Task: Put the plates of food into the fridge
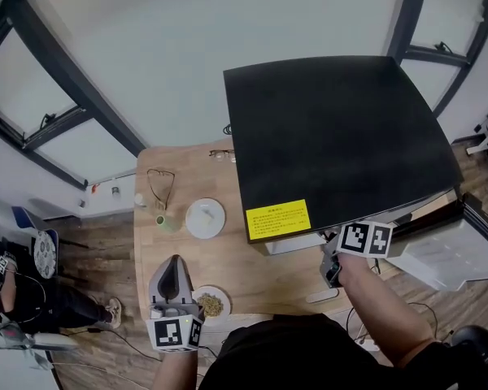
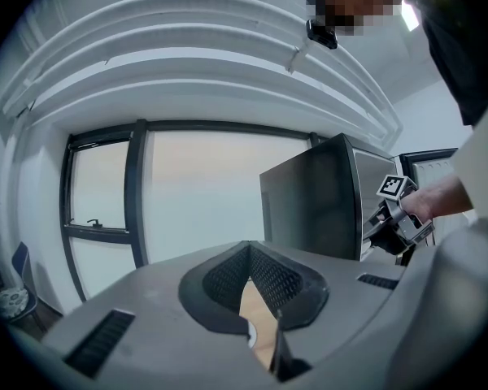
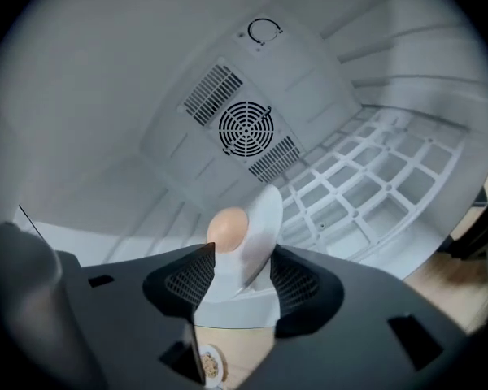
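I am holding the right gripper (image 3: 242, 260) inside the fridge (image 1: 333, 136) with its jaws standing well apart. The white plate (image 3: 262, 214) is sitting between the black ribbed pads with neither one pressing on it, so I am judging that it is resting on the fridge floor, not hanging from my grip. The plate is smooth and glossy, and it is carrying a rounded, pale-tan item (image 3: 228, 227), egg-like and matt. It is lying short of the back wall with its round fan grille (image 3: 246, 128), and beside the white grid shelf (image 3: 374, 177) at the right of that view.

The left gripper (image 2: 249, 249) is hovering over the wooden table (image 1: 264, 275) with its tips together and nothing in them, probably so it is free for the next dish. Just beside it a plate of grainy, yellowish food (image 1: 212, 303) is lying on the table. Another white plate (image 1: 205, 218) is sitting further back, near a pair of glasses (image 1: 160, 187).
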Action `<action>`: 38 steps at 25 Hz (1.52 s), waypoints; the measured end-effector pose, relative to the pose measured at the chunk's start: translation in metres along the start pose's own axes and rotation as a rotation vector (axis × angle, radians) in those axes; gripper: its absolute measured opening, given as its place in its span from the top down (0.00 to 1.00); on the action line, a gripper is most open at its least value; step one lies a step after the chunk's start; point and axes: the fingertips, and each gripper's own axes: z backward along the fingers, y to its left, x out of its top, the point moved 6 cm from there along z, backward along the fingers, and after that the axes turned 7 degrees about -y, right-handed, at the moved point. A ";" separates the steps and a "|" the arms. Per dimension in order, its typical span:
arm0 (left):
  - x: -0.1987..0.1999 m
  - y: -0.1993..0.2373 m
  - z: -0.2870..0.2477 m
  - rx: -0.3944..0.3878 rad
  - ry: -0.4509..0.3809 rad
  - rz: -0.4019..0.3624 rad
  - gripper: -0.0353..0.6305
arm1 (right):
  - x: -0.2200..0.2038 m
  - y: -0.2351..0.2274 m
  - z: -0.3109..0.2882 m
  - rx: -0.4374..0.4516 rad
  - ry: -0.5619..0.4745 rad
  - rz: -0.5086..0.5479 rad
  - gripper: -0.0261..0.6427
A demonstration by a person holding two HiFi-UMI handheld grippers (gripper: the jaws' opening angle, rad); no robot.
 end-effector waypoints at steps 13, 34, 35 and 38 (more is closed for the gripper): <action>0.002 -0.016 -0.018 -0.029 0.003 -0.013 0.94 | 0.012 0.010 -0.006 -0.058 0.036 0.582 0.54; -0.006 -0.027 -0.019 -0.012 0.051 -0.011 0.94 | 0.053 0.009 0.028 0.056 -0.371 0.663 0.51; -0.005 -0.024 -0.017 -0.009 0.046 -0.014 0.94 | 0.052 0.014 0.031 0.070 -0.403 0.683 0.59; -0.005 -0.016 -0.010 -0.022 0.040 -0.017 0.94 | 0.049 0.034 0.038 0.138 -0.477 0.727 0.91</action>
